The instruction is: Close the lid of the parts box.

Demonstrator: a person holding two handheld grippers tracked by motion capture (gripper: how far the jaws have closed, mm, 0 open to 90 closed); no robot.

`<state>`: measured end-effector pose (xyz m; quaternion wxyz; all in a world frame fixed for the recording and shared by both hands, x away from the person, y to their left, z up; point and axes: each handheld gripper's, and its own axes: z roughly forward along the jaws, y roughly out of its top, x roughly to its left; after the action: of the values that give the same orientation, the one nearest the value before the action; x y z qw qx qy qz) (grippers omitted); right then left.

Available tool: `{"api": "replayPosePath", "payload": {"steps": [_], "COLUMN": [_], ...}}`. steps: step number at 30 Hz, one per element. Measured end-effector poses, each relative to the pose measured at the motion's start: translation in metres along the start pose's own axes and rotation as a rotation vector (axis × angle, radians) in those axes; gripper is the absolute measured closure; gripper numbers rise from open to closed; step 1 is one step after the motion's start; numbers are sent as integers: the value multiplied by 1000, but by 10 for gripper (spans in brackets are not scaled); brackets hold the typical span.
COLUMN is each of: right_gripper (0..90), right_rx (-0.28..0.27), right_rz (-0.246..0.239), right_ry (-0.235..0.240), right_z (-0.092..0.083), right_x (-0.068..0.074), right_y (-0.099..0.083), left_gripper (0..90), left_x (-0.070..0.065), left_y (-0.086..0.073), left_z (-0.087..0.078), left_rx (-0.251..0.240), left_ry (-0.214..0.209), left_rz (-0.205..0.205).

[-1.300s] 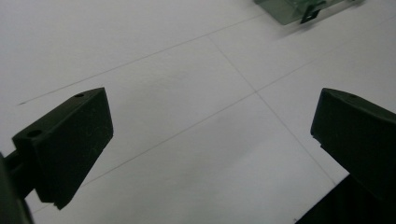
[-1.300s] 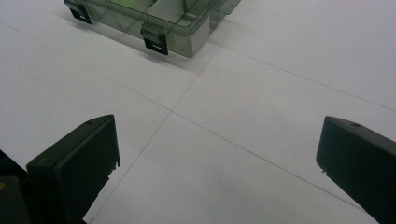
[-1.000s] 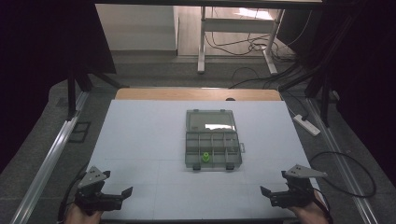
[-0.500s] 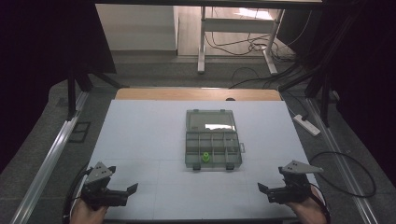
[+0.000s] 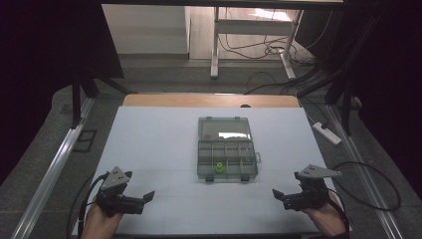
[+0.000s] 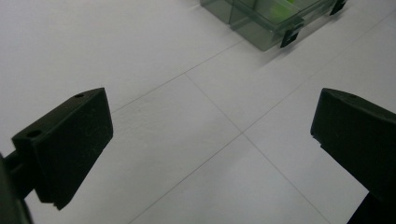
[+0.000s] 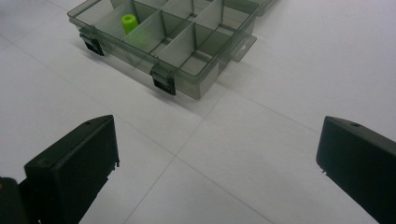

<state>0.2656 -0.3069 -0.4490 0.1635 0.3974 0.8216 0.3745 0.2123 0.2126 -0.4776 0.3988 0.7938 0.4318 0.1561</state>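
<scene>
From above, the box (image 5: 227, 149) with the green piece (image 5: 218, 168) sits mid-table between my wide-open grippers, at 1 o'clock from my left gripper (image 5: 144, 198); my right gripper (image 7: 215, 168) sees it at 11 o'clock.

A white table (image 5: 164, 149) carries an open clear compartment box (image 5: 226, 149) near its middle.

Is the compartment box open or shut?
Open: the compartment box has its lid folded back flat, dividers exposed, and a green piece in one cell.
</scene>
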Motion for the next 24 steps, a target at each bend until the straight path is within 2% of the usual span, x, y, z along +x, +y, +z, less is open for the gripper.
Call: {"api": "replayPosePath", "payload": {"steps": [5, 9, 13, 24], "right_gripper": [0, 0, 0, 0], "right_rx": [-8, -14, -20, -22], "right_rz": [-1, 1, 0, -13], "right_ry": [4, 9, 28, 45], "right_z": [3, 4, 7, 17], "right_x": [-2, -3, -4, -5], "right_y": [7, 11, 17, 29], "left_gripper": [0, 0, 0, 0], "left_x": [0, 1, 3, 5], "left_y": [7, 11, 17, 31], "left_z": [8, 11, 17, 30], "left_rx": [4, -1, -21, -16], "left_ry": [-21, -34, -52, -54], "left_rz": [30, 29, 11, 20]}}
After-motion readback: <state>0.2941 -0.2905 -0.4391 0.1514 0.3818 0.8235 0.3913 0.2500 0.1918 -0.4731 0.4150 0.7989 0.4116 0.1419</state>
